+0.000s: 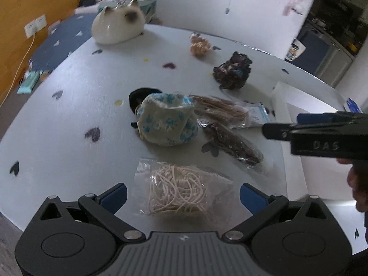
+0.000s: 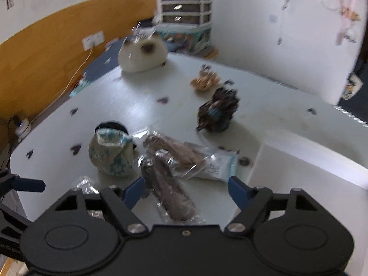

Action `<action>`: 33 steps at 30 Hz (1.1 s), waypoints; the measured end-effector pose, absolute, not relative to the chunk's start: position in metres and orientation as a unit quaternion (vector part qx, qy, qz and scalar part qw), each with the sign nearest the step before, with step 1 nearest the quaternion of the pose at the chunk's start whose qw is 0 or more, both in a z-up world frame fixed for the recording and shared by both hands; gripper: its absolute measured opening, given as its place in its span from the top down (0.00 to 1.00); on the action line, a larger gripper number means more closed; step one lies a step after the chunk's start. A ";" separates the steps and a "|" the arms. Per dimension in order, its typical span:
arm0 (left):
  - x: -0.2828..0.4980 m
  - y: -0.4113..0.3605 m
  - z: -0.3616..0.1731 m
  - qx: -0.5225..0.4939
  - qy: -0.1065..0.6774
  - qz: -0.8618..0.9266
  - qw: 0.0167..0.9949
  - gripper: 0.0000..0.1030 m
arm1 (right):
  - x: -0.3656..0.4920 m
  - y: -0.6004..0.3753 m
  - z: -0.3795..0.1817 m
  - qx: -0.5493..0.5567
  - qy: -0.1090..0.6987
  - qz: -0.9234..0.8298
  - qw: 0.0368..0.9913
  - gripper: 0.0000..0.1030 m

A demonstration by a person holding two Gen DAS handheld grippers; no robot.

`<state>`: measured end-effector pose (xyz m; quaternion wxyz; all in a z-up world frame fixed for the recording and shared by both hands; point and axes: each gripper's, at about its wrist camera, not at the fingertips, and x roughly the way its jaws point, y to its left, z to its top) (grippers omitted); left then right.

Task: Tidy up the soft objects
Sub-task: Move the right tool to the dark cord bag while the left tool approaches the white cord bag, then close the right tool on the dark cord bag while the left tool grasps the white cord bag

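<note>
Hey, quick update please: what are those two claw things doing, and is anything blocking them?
Left gripper open over bagged cream cord. Right gripper open above dark bagged bundle. Nothing held. Nothing blocking.

I saw a white heart-dotted table (image 1: 76, 105) carrying a cat plush (image 1: 118, 24), dark scrunchie (image 1: 232, 70), rolled sock (image 1: 166, 120), bagged cords (image 1: 178, 189) and what looked like two packaged hairpieces (image 2: 171, 193).

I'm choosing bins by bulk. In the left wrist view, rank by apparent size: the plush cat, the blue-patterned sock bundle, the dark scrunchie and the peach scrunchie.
1. Blue-patterned sock bundle, though it is nearer the camera than the cat, so their true order is unsure.
2. Plush cat.
3. Dark scrunchie.
4. Peach scrunchie, the smallest and farther back.
</note>
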<state>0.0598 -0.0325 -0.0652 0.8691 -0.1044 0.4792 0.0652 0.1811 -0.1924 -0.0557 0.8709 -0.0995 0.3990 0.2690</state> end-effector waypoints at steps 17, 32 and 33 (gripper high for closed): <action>0.088 -0.038 -0.105 -0.063 0.534 0.088 0.838 0.05 | 0.221 -0.157 -0.117 -0.151 0.487 0.343 0.789 0.29; 0.095 -0.048 -0.115 -0.024 0.553 0.046 0.831 0.07 | 0.223 -0.144 -0.128 -0.187 0.484 0.344 0.783 0.50; 0.096 -0.047 -0.116 -0.026 0.556 0.043 0.830 0.11 | 0.221 -0.144 -0.128 -0.188 0.483 0.344 0.783 0.52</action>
